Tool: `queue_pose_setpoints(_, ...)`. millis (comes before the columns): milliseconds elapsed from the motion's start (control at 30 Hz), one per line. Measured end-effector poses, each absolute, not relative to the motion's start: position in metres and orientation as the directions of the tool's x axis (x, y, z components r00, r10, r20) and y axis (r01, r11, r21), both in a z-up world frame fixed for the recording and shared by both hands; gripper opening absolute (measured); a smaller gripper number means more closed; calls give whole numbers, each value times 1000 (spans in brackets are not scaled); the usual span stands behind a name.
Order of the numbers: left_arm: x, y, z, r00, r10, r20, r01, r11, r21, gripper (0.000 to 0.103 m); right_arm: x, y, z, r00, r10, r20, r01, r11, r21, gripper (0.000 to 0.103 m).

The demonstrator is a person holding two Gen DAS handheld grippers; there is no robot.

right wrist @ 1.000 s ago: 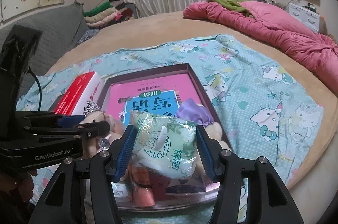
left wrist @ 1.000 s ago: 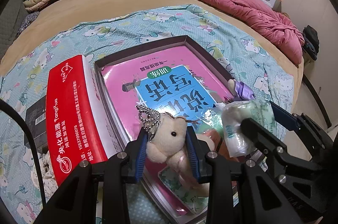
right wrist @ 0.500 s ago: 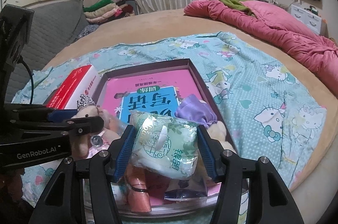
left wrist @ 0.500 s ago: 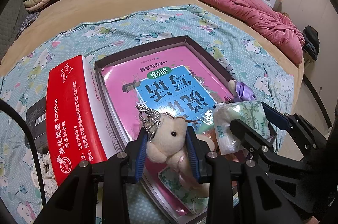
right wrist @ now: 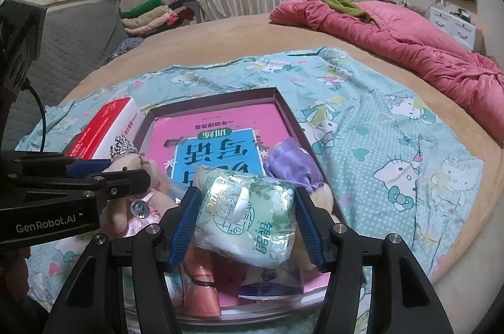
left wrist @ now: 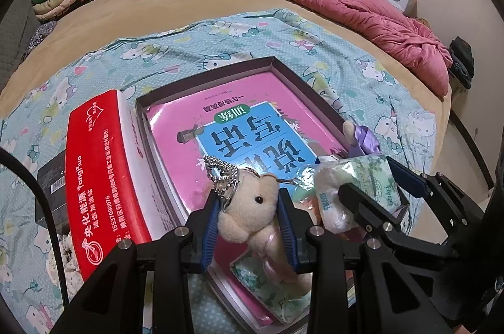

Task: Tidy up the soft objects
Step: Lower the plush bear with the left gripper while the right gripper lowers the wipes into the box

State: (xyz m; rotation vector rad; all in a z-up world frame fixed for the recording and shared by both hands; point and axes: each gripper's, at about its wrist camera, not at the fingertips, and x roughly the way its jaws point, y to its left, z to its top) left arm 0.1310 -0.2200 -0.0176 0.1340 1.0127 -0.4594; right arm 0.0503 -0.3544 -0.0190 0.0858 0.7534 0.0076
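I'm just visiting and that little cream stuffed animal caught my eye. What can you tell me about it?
The plush toy is a small cream animal with a black bead eye, soft pile fabric and a pale pink outfit. A sparkly silver crown sits on its head. It is upright, pinched at the head between the blue pads of the left gripper, over the near end of the open box holding a pink book.

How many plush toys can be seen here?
2. A beige plush toy is in the left gripper; a purple-dressed plush toy lies at the box's right wall. Others may be hidden.
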Motion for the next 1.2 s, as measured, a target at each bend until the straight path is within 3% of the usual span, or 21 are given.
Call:
queue_pose_setpoints(767, 135, -215, -20, 435, -322, -841, 407, 903, -135, 38, 42, -355, -9, 767, 30, -641, 33, 996, 87, 75)
queue_pose_setpoints(1200, 133, -213, -23, 421, -325, -847, 409, 901, -143, 55, 40, -360, -7, 774, -6, -634, 66, 995, 71, 77)
